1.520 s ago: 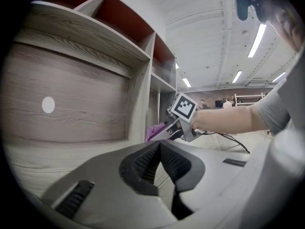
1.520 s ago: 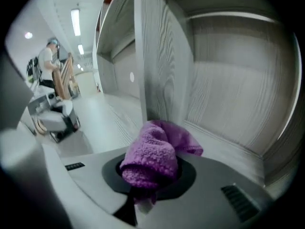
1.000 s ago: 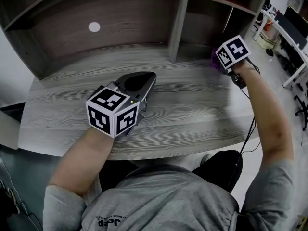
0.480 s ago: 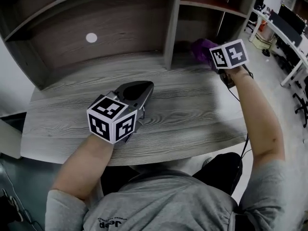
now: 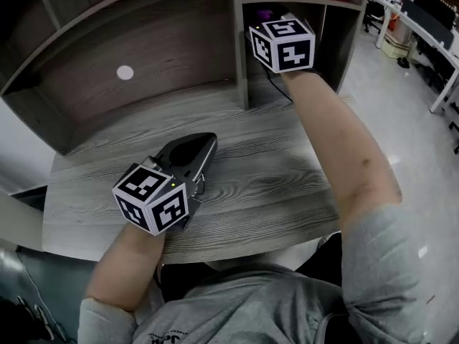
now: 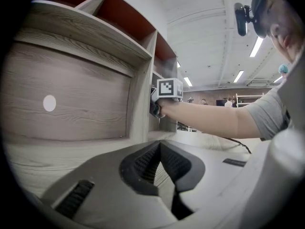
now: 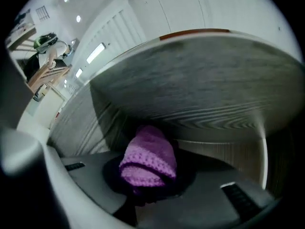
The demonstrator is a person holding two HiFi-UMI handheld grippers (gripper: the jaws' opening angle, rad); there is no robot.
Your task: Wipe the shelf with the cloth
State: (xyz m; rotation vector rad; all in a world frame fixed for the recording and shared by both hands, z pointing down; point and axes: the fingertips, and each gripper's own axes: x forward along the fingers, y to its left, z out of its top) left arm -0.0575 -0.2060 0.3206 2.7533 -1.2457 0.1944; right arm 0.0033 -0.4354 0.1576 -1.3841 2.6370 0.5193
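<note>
Reaching into shelf point(image 5: 179, 41), outstretched right gripper point(image 7: 148, 178) clamping purple cloth point(image 7: 148, 156); left gripper point(image 6: 160, 149) closed, low over desk point(image 5: 280, 181).

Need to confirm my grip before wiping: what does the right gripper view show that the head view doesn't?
Only the right gripper view: the right gripper shut on the purple cloth, under a board of the shelf. Only the head view: the left gripper lying on the desk. Both: the cloth inside the shelf, just a sliver in the head view.
</note>
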